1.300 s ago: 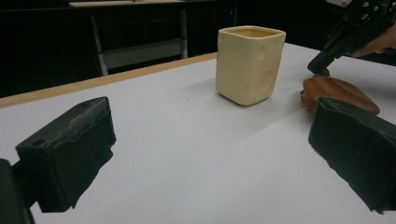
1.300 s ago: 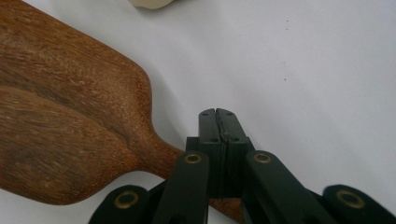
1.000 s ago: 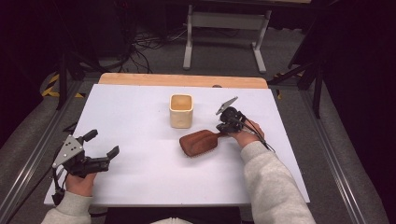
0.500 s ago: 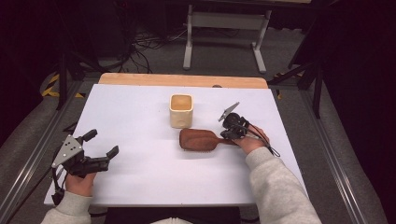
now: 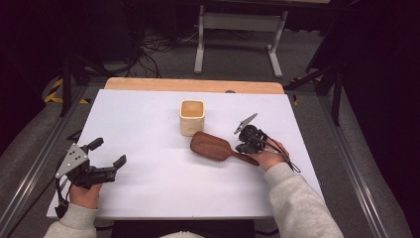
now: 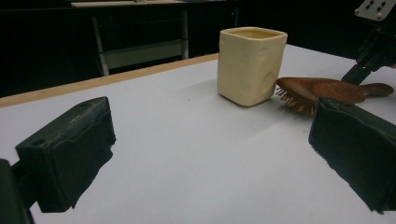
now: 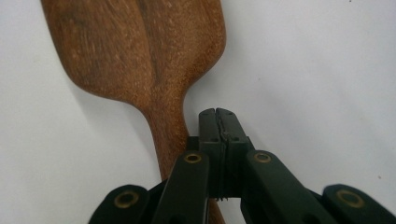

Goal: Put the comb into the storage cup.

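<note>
The wooden hairbrush (image 5: pixel 213 147) lies bristles-down on the white table (image 5: pixel 148 188), just beside the cream cup (image 5: pixel 192 117); in the right gripper view its head is cut off at the top and its handle end is hidden under the jaws. The right gripper (image 7: pixel 217 116) has its 2 jaws pressed together, empty, against the handle's side. The left gripper (image 5: pixel 108 157) rests wide open, holding nothing, well apart.

surface: white table (image 5: pixel 148 124) | on it: wooden hairbrush (image 5: pixel 213 147), cream cup (image 5: pixel 192 117), just apart
</note>
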Available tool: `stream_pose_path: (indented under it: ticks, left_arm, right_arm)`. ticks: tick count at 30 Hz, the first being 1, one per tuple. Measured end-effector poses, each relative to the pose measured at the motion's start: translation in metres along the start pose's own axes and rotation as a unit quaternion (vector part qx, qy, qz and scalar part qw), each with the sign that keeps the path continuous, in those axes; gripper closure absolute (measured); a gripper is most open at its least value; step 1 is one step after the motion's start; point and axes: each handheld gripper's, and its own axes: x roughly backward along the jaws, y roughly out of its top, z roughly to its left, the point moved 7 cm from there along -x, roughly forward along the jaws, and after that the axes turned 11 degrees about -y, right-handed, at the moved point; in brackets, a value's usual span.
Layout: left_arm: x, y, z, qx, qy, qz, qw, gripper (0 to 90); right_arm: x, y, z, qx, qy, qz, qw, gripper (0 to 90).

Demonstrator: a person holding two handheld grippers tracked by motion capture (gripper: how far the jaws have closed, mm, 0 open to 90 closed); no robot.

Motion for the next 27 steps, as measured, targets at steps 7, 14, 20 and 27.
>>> stream_pose_path:
  ticks: [7, 14, 20, 27]
  left_arm:
    - [-0.001, 0.000, 0.000, 0.001, 0.001, -0.002, 1.0000, 1.2]
    - [-0.001, 0.000, -0.001, 0.001, 0.000, -0.001, 1.0000, 1.2]
    - [-0.001, 0.000, -0.001, 0.001, 0.000, -0.001, 1.0000, 1.2]
    - [-0.001, -0.001, -0.001, 0.000, -0.001, 0.000, 1.0000, 1.2]
  right_arm:
    - [0.006, -0.005, 0.006, -0.004, 0.003, -0.002, 1.0000, 89.6]
    - [0.010, -0.010, 0.011, -0.015, 0.012, -0.001, 0.9998, 89.6]
    - [0.011, -0.014, 0.018, -0.017, 0.019, 0.005, 0.9997, 89.6]
    - [0.013, -0.016, 0.029, -0.013, 0.031, 0.007, 0.9994, 89.6]
